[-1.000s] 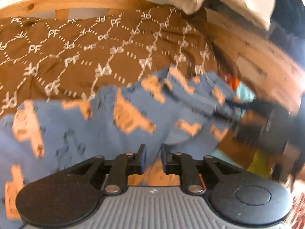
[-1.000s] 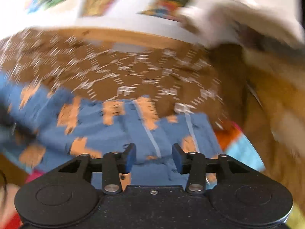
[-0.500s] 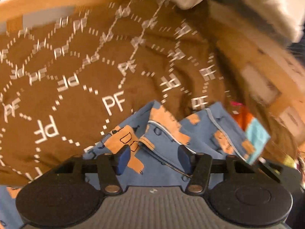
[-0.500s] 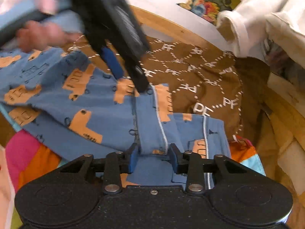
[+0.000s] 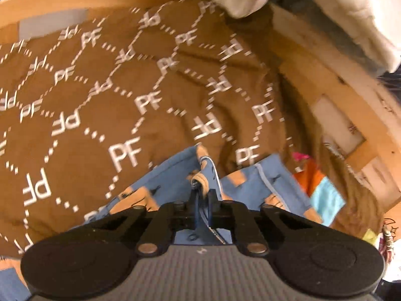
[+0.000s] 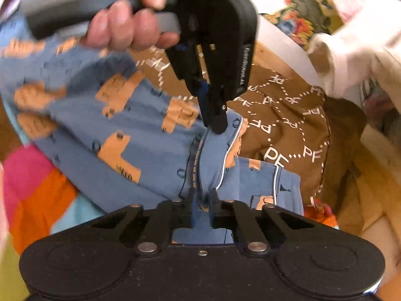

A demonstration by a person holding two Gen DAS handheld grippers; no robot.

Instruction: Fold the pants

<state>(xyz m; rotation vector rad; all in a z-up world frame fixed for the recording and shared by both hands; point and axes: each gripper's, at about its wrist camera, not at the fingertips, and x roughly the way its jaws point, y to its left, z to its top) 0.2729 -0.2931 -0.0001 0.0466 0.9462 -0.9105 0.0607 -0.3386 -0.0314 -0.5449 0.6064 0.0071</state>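
Note:
The pants [image 6: 140, 135] are blue with orange truck prints and white piping, lying on a brown blanket [image 6: 288, 115]. My right gripper [image 6: 202, 195] is shut on a fold of the pants at their near edge. My left gripper [image 5: 203, 195] is shut on a bunched edge of the pants [image 5: 253, 185]. In the right wrist view the left gripper [image 6: 215, 123] comes down from above, held by a hand, and pinches the same raised ridge of cloth a little farther away.
The brown blanket [image 5: 105, 105] with white "PF" marks covers the bed. A wooden bed frame [image 5: 333, 95] runs along the right. White cloth [image 5: 345, 17] hangs at the top right. A pink, orange and turquoise sheet [image 6: 37, 188] lies at the left.
Both grippers have closed on the pants. The left gripper has moved in over the fold near the right gripper, and the cloth between them has bunched into a ridge.

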